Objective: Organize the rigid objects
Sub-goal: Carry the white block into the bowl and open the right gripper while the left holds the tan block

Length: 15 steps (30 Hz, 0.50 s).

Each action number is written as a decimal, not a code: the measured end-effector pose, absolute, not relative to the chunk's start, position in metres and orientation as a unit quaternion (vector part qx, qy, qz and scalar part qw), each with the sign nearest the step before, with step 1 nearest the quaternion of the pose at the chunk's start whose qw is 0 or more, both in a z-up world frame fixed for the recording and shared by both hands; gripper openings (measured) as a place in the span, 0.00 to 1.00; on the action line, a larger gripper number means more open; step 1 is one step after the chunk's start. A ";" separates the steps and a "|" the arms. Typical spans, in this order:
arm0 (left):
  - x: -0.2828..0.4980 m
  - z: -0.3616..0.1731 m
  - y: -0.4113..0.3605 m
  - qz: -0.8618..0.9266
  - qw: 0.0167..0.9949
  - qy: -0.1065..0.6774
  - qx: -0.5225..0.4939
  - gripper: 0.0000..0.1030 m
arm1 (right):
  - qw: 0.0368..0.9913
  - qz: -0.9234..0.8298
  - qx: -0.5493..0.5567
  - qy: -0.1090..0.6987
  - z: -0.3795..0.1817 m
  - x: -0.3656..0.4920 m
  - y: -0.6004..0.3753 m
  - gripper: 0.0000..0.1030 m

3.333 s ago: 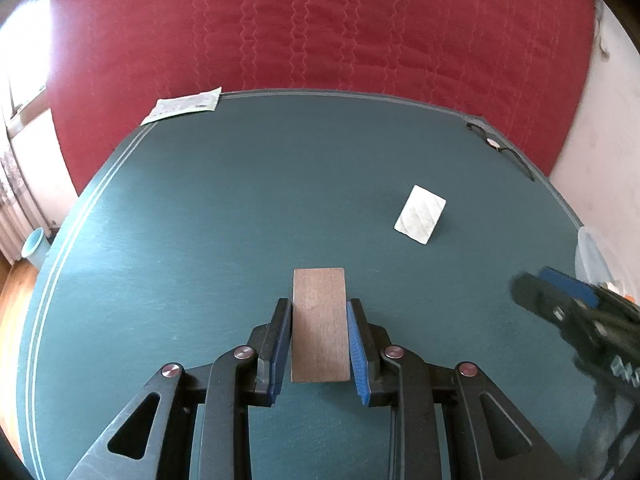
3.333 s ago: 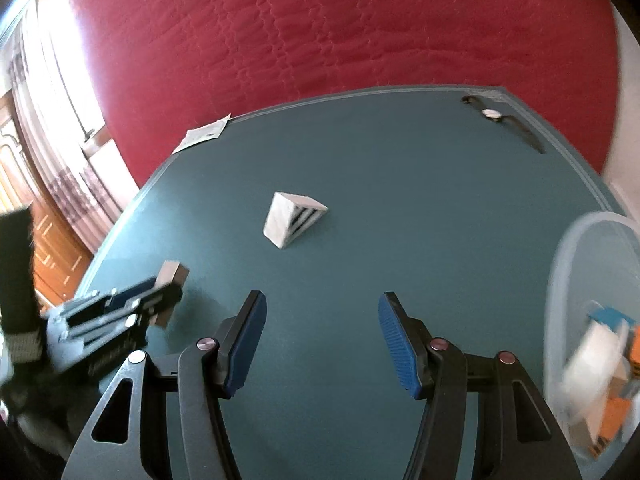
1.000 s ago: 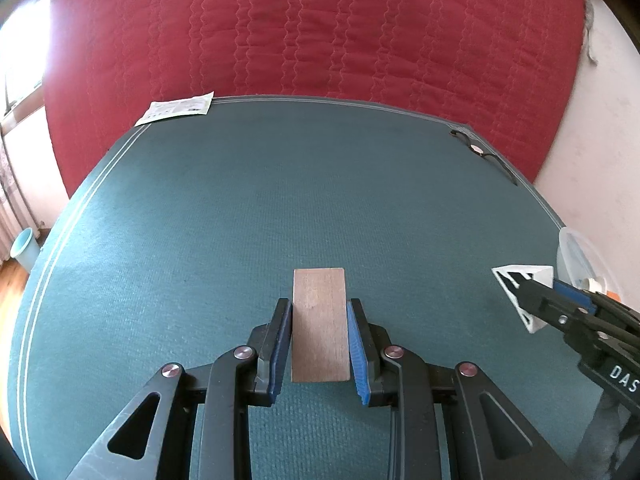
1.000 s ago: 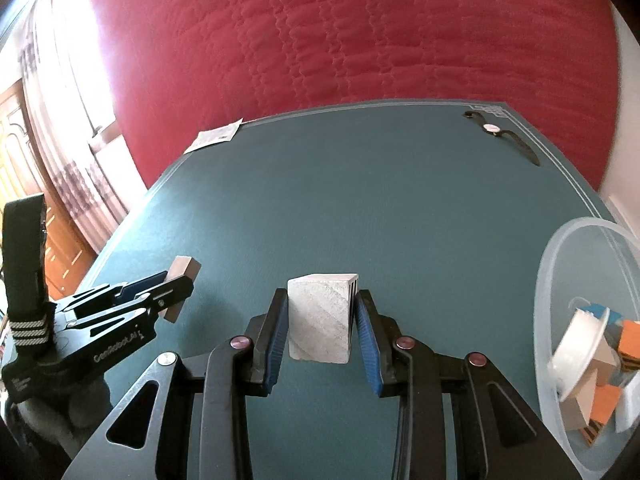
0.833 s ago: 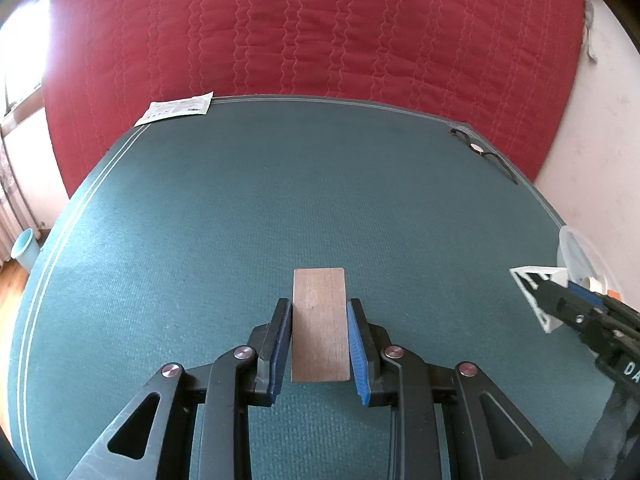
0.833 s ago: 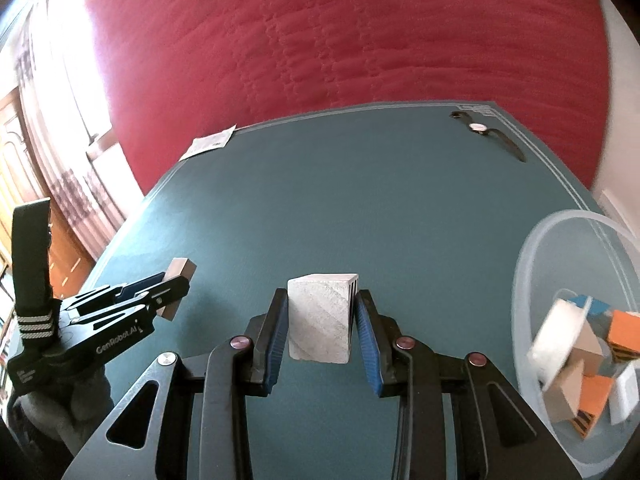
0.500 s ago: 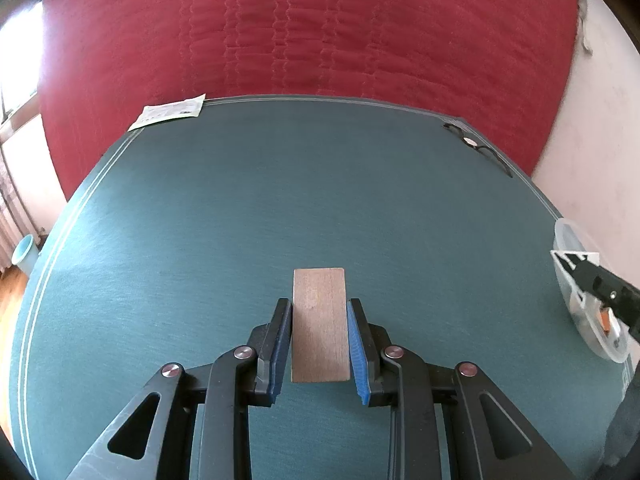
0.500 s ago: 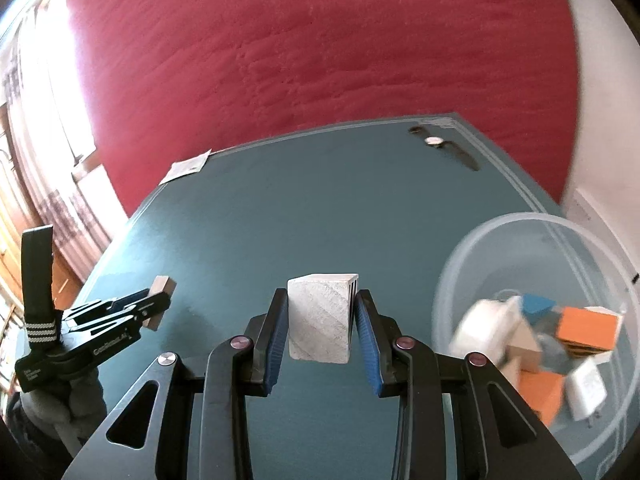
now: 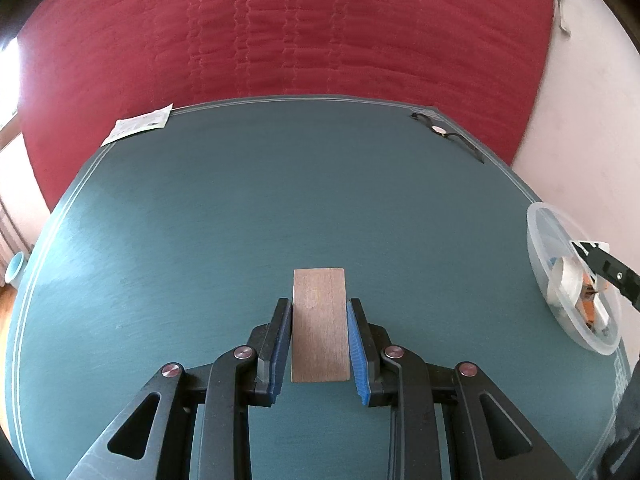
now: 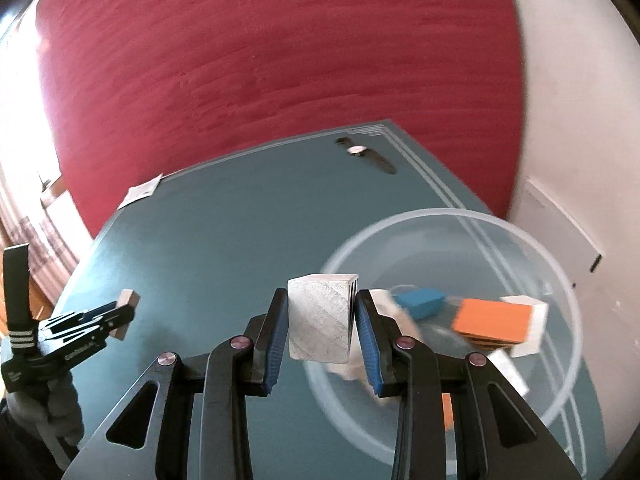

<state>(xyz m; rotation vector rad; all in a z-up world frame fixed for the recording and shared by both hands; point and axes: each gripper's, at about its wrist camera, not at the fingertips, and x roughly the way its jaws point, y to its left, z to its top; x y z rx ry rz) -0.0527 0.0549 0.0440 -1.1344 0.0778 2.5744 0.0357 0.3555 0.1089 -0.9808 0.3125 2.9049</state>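
Both grippers clamped on blocks, R one at the bowl.

L gripper (image 9: 319, 340) clenched on a flat brown slab (image 9: 319, 324), blue pads (image 9: 281, 340) pressing both long sides, held above the green table (image 9: 240, 220), mid-front. R gripper (image 10: 321, 334) grasping a pale grey block (image 10: 320, 316) w/ black stripes on its R face, held above the near-left rim of the clear bowl (image 10: 560, 280) at the table's R edge. In the bowl: blue block (image 10: 420, 302), orange block (image 10: 494, 318), white pieces, partly blurred. Far R corner: wristwatch (image 10: 366, 156). Far L corner: paper slip (image 9: 138, 128). From R cam, L gripper sits low at left w/ slab end poking out, gloved hand (image 10: 44, 404) under it. Red quilted backdrop (image 9: 300, 28) behind table.
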 end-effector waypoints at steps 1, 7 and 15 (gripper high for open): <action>-0.053 0.044 0.056 0.902 0.164 0.029 -0.398 0.28 | 0.034 0.942 -0.317 0.102 0.109 0.036 0.359 0.33; -0.055 0.045 0.067 0.900 0.171 0.038 -0.398 0.28 | 0.068 0.940 -0.315 0.115 0.107 0.040 0.387 0.33; -0.055 0.046 0.087 0.899 0.180 0.049 -0.397 0.28 | 0.086 0.931 -0.324 0.147 0.094 0.037 0.416 0.34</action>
